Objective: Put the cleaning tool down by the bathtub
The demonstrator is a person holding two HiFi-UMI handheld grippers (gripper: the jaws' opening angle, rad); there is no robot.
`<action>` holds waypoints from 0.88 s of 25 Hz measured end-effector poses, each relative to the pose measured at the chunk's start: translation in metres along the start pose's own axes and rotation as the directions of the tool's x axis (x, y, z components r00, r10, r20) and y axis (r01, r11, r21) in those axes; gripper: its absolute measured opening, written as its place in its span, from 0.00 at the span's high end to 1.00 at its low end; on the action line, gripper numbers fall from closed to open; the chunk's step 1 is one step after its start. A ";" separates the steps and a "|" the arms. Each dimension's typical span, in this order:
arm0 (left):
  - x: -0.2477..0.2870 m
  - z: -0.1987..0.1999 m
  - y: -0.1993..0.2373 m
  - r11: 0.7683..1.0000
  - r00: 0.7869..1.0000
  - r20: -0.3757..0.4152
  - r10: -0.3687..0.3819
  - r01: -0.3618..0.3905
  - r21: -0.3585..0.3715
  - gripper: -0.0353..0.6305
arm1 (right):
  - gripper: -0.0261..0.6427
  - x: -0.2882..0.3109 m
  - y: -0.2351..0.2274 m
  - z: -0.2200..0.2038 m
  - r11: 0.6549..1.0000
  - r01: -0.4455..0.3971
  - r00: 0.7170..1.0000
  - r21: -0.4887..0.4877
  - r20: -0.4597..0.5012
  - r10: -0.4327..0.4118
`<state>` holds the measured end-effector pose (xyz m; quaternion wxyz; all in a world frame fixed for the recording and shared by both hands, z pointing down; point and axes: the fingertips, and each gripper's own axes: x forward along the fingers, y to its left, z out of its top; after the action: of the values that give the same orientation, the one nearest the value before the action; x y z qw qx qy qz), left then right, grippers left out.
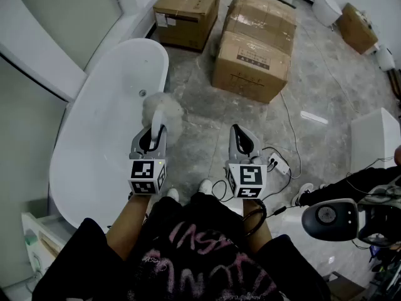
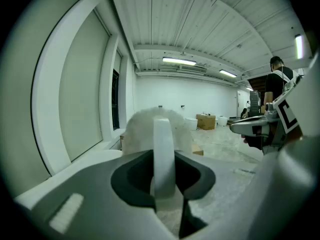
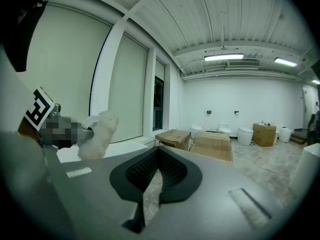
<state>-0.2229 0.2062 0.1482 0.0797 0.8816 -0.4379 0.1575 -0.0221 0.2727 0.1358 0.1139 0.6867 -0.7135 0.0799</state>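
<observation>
A white fluffy cleaning tool (image 1: 161,110) with a flat white handle (image 2: 163,154) is held in my left gripper (image 1: 155,133), which is shut on that handle. Its fluffy head (image 2: 156,129) sticks out ahead of the jaws, above the right rim of the white bathtub (image 1: 106,137). My right gripper (image 1: 241,137) hovers over the grey floor to the right of the tub, shut with nothing between its jaws. In the right gripper view the fluffy head (image 3: 100,134) shows at the left.
Cardboard boxes (image 1: 254,55) stand on the floor beyond the tub's far end. White cables and a power strip (image 1: 281,165) lie on the floor at my right. A white block (image 1: 376,140) and other equipment (image 1: 332,218) sit at the right edge.
</observation>
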 end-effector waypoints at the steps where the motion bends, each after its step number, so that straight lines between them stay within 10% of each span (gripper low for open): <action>1: 0.002 0.000 -0.001 1.000 1.000 0.002 -0.002 0.002 -0.004 0.83 | 0.94 0.002 -0.001 0.000 1.000 -0.002 1.000 0.002 0.000 0.002; 22: 0.040 0.002 -0.023 0.998 0.998 -0.034 0.048 -0.047 0.043 0.83 | 0.94 0.032 -0.037 -0.019 0.996 -0.069 0.998 0.057 0.014 0.068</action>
<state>-0.1820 0.1898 0.1602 0.0650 0.8694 -0.4539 0.1838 0.0145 0.2455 0.1615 0.0871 0.6652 -0.7348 0.1000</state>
